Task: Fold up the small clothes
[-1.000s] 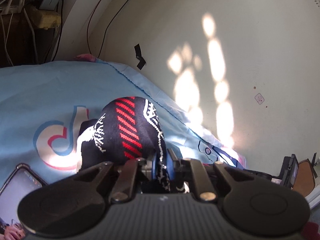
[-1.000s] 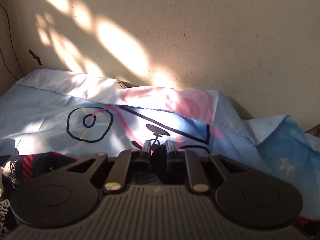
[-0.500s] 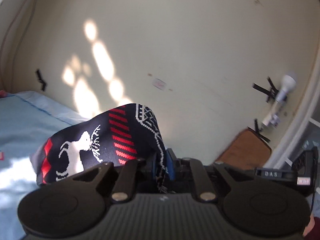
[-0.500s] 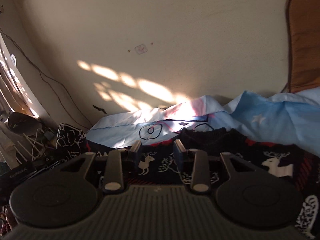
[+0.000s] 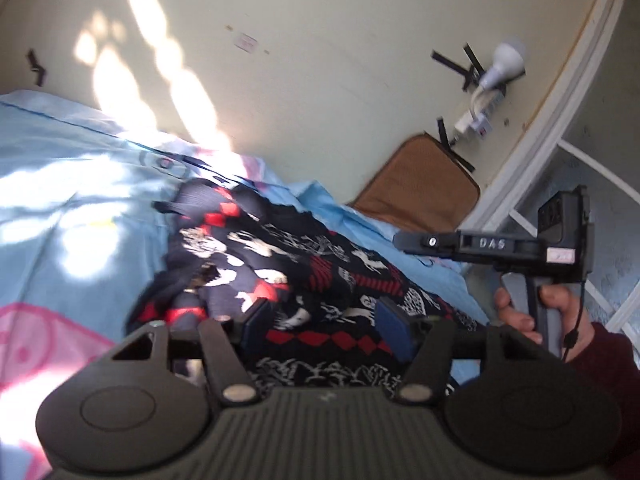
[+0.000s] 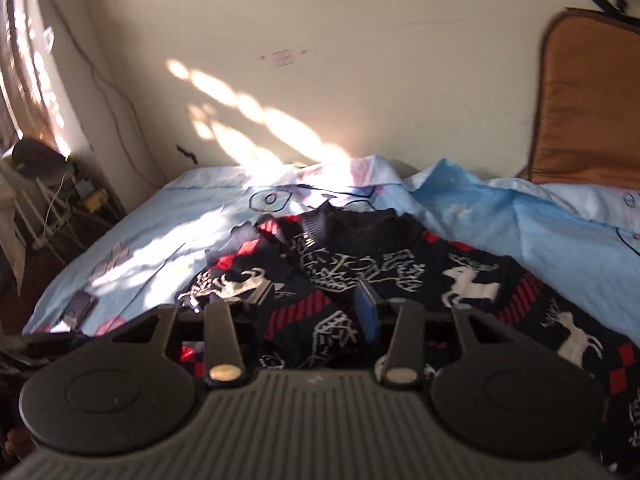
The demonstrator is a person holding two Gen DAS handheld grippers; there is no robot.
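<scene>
A dark knitted sweater [image 5: 304, 256] with red stripes and white reindeer lies crumpled on the light blue bed sheet [image 5: 80, 200]. My left gripper [image 5: 324, 328] hovers over its near edge. Its jaws are opening, and the blue pads [image 5: 394, 332] stand apart without pressing on the cloth. In the right wrist view the sweater [image 6: 400, 264] spreads to the right. My right gripper [image 6: 314, 304] hangs above it, its jaws also opening with no cloth pinched. A person's hand [image 5: 536, 312] holds that right tool at the right edge of the left wrist view.
The bed sheet [image 6: 160, 240] runs back to a cream wall. A brown cushion [image 5: 420, 188] leans there, also seen as the cushion [image 6: 588, 100]. A phone [image 6: 80, 304] lies at the bed's left edge. A bulb [image 5: 504, 60] is taped to the wall.
The left gripper carried the sweater to the right, then let it go, and it dropped onto the bed. The right gripper rose, pulled back and opened wider.
</scene>
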